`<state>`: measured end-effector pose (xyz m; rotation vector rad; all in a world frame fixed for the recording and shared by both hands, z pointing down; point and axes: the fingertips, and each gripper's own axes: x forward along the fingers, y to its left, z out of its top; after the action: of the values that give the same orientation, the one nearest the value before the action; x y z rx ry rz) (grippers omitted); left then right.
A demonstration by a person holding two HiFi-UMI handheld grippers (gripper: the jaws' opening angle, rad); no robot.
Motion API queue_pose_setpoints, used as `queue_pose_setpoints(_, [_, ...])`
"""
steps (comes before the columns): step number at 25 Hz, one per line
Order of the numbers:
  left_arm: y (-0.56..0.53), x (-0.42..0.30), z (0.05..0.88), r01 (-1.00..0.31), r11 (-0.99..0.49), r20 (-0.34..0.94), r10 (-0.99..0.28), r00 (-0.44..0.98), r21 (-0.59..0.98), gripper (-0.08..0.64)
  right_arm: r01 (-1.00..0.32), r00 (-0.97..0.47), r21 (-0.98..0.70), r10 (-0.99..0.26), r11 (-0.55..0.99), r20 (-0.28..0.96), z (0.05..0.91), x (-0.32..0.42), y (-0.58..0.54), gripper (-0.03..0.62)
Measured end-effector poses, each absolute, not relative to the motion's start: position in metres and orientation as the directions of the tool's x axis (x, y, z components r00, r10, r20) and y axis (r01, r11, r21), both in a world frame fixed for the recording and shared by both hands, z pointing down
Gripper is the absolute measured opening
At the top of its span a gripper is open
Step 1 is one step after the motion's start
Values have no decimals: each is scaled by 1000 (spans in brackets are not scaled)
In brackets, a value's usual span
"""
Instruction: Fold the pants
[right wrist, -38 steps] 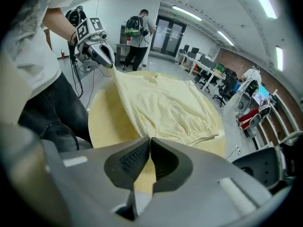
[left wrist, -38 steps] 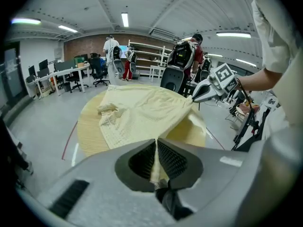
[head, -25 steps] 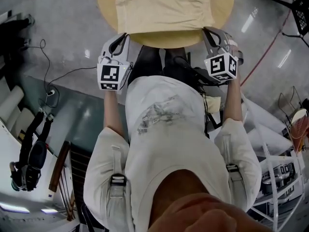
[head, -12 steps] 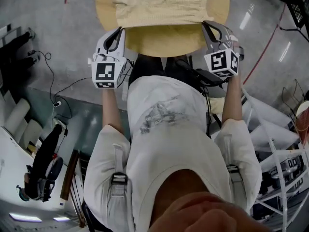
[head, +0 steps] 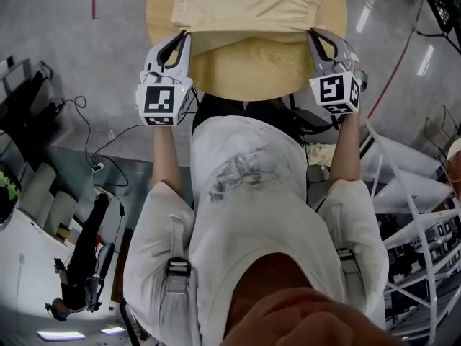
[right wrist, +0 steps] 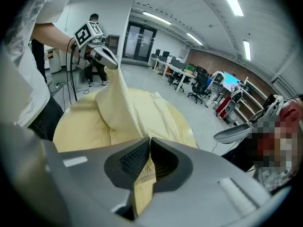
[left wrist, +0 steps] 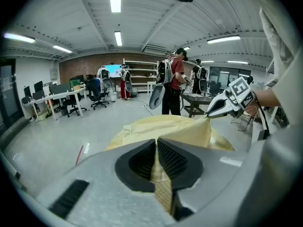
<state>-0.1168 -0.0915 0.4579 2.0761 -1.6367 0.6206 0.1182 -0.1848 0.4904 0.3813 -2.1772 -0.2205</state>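
I see the left gripper and right gripper each clamped on the yellow pants' near hem, lifted above the round wooden table.

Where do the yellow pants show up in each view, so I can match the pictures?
Head view: yellow pants at top centre, near edge pinched by left tool and right tool.
Left gripper view: centre, from this tool's shut jaws across to the right tool.
Right gripper view: centre, from this tool's shut jaws up to the left tool.
Shared landmark: round wooden table beneath them.
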Motion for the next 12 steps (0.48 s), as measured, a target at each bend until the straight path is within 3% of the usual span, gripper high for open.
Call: queue_pose_setpoints(12, [-166, -149, 472, -962, -271, 582, -776, 245, 44, 20, -276, -520, 295, -400, 915, 755, 502, 93, -236, 21])
